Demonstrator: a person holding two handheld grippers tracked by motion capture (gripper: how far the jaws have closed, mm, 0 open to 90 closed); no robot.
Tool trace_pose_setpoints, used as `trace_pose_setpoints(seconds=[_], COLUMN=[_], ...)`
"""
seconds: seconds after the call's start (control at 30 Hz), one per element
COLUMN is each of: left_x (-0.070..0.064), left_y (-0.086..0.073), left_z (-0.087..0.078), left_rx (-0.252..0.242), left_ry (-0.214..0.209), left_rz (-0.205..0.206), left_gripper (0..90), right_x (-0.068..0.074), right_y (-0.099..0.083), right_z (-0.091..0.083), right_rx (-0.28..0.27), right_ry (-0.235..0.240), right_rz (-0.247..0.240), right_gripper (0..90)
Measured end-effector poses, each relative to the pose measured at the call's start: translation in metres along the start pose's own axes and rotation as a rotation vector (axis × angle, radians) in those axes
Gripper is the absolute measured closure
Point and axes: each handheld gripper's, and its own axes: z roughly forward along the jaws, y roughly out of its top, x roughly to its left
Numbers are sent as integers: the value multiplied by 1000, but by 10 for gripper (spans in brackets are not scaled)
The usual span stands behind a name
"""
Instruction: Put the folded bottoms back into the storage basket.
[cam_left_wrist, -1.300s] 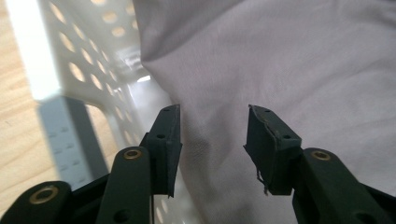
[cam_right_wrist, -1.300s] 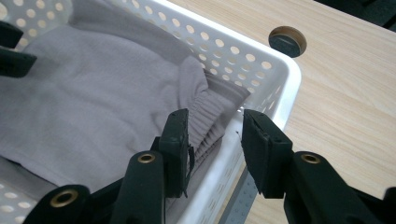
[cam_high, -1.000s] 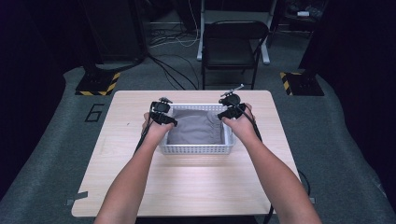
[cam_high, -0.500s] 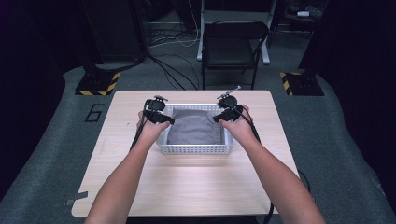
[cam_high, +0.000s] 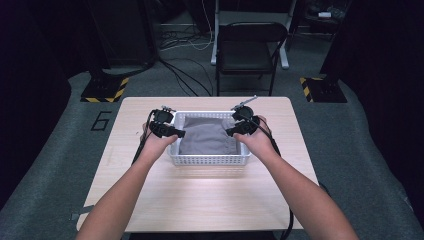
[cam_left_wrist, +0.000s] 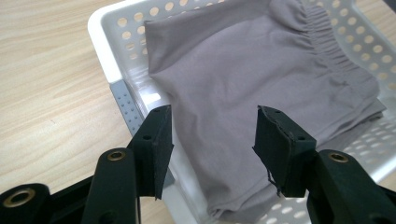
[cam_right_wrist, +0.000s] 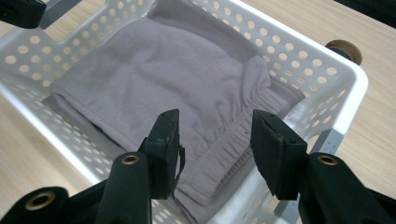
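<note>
Grippers Over the Basket

Both grippers hang wide open above the white basket (cam_high: 210, 160). Left gripper (cam_left_wrist: 212, 133) is over its left rim, right gripper (cam_right_wrist: 215, 140) over its right rim. Grey cloth (cam_high: 207, 137) lies folded inside. Bare table (cam_high: 200, 200) spreads around.

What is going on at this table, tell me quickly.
A person holds a hand-held gripper in each hand over a white perforated basket on a wooden table. A folded grey garment lies in the basket. The left hand-held gripper hangs open over one end of the garment, near the basket's wall. The right hand-held gripper hangs open over the gathered waistband end. Neither has hold of the cloth yet.
</note>
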Motion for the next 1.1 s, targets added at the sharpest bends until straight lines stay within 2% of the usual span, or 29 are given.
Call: trace_pose_setpoints(seconds=[0.17,0.3,0.37,0.5,0.6,0.7,0.8,0.93,0.97,1.07,1.1], left_x=[-4,-9,-10,-13,-15,-18,-19,-22,-22,-23,-23], left_y=[-4,-15,-18,-31,-45,-56,-64,-84,-88,-102,-102], left_z=[-9,-18,-19,-22,-27,-33,-37,-43,-44,-43,-43], left_rx=[-16,-42,-47,-48,-53,-56,-64,-84,-74,-73,-73], left_ry=[-7,-50,-56,-67,-92,-90,-98,-108,-120,-119,-119], left_rz=[16,47,50,60,66,74,66,55,52,42,42], left_gripper=[457,454,454,452,452,452,452,449,448,445,445], right_x=[2,4,5,11,17,21,25,33,35,39,39], right_y=[-4,-13,-16,-26,-40,-53,-61,-79,-83,-93,-93], right_z=[-4,-12,-13,-17,-22,-24,-25,-28,-28,-28,-28], right_rx=[-4,-12,-17,-13,-33,-34,-34,-34,-40,-36,-36], right_ry=[8,29,36,37,58,71,70,80,85,91,91], right_rz=[-6,-19,-22,-44,-49,-53,-58,-70,-71,-77,-77], right_gripper=[515,506,505,501,502,502,502,500,499,498,498])
